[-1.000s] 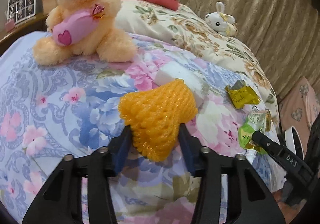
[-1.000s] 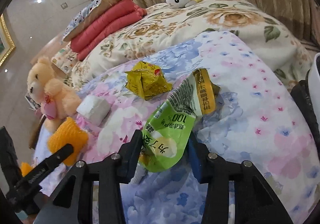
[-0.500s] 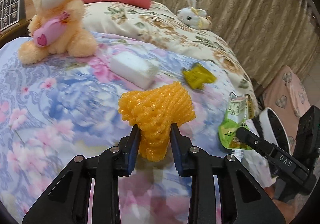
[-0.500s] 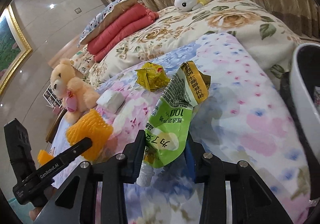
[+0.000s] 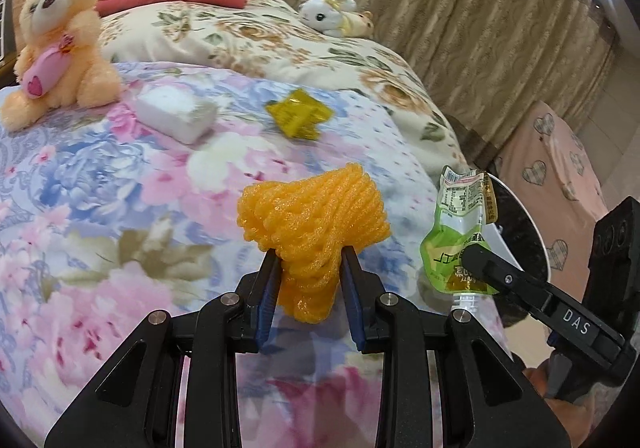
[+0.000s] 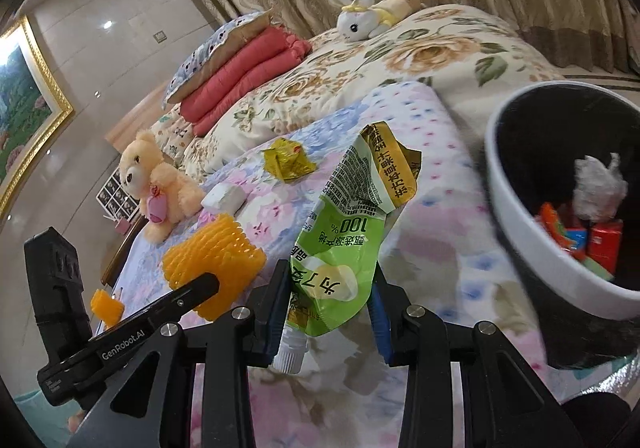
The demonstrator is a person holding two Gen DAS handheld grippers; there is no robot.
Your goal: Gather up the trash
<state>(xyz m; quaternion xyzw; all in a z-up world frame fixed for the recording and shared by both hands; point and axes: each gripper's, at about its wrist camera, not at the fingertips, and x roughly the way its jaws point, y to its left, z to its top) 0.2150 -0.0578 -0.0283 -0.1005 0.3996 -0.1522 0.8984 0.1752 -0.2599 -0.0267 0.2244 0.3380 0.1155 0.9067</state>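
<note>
Closest to you, your left gripper (image 5: 308,274) is clamped on the lower end of the orange foam net (image 5: 314,224), after its jaws closed further in the last moment; the net is springy and bulges well above the pads, so a light squeeze could let it creep out and drop onto the floral bedspread (image 5: 120,207) if you swing fast. Your right gripper (image 6: 330,302) has its pads pressed on the lower part of the green drink pouch (image 6: 344,232), cap end hanging below the jaws and the torn top standing free above; that film is slick and floppy, and I judge it may slide or fold sideways as you tip it, or dribble any leftover juice on the bedding. Both pieces are held up off the bed, side by side, so crossing your hands near the bin could knock one against the other. Just right of the pouch in the right wrist view sits the white-rimmed trash bin (image 6: 516,215), already holding crumpled tissue and red wrappers; let go short of the rim and the trash lands beside it, or a bump from the fingers could tip the bin. Farther back, the yellow wrapper (image 5: 300,115) and the white block (image 5: 176,113) still lie on the bedspread, close to the teddy bear (image 5: 60,39), so a careless reach there could grab or topple the toy instead.
</note>
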